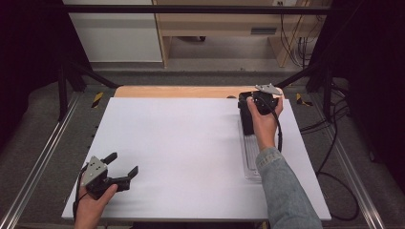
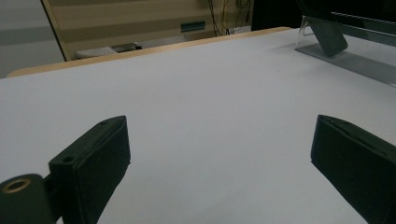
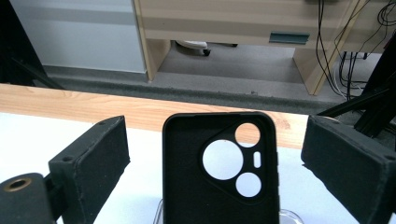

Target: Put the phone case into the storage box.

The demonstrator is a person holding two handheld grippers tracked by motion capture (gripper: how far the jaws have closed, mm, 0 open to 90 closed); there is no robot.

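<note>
Approach step: right gripper [image 3: 215,154], jaws released, brackets the upright phone case [image 3: 219,168] at frame centre; next, clench squarely. Left gripper [image 1: 125,168] idles released, lower left.

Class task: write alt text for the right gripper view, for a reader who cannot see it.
A black phone case stands upright between the two open black jaws of the right gripper, its camera cutouts facing the viewer. Behind it lie a white table and its wooden edge.

High view: fixed overhead, facing forward and down on the whole white table [image 1: 191,157]. Left gripper view: low over the near-left tabletop, facing across it. Right gripper view: close behind the black phone case [image 3: 219,168], facing the far edge. All share the tabletop.
</note>
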